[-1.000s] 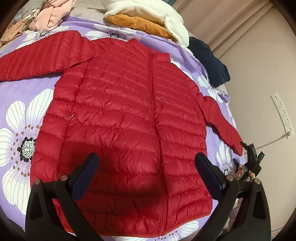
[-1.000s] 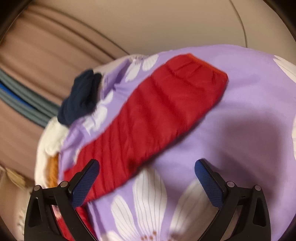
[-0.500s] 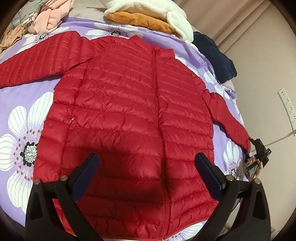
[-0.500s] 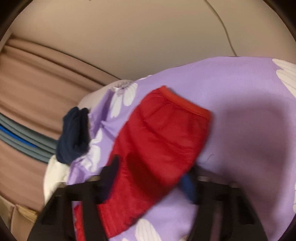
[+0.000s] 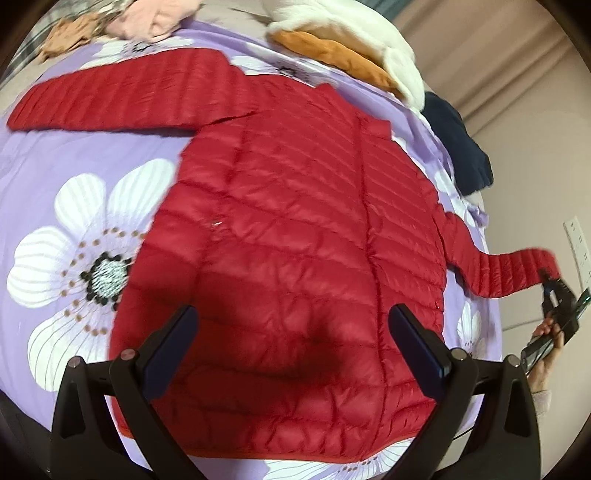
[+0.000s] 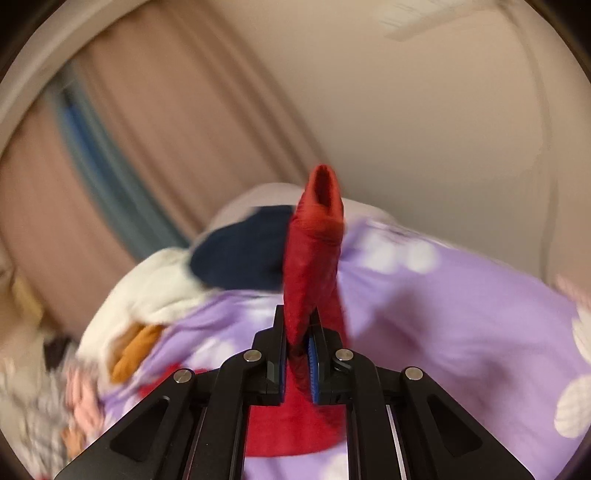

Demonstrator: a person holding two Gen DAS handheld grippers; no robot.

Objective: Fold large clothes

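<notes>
A red quilted puffer jacket (image 5: 295,236) lies flat, front up and zipped, on a purple flowered bedsheet (image 5: 74,158). Its one sleeve (image 5: 122,99) stretches out to the upper left. Its other sleeve (image 5: 502,273) is lifted off the bed at the right, pinched near the cuff by my right gripper (image 5: 550,284), which a hand holds. In the right wrist view my right gripper (image 6: 297,350) is shut on that sleeve (image 6: 314,251), whose cuff sticks up past the fingertips. My left gripper (image 5: 291,339) hovers open above the jacket's lower hem, holding nothing.
A white fleece with an orange garment (image 5: 332,51) lies at the head of the bed, a navy garment (image 5: 458,147) beside it, and pink clothes (image 5: 147,18) at the top left. A beige wall with a power strip (image 5: 580,251) runs close along the bed's right side.
My right gripper closed on the sleeve near the cuff and lifted it off the bed. My left gripper shifted, so the jacket now sits further right in its view.
</notes>
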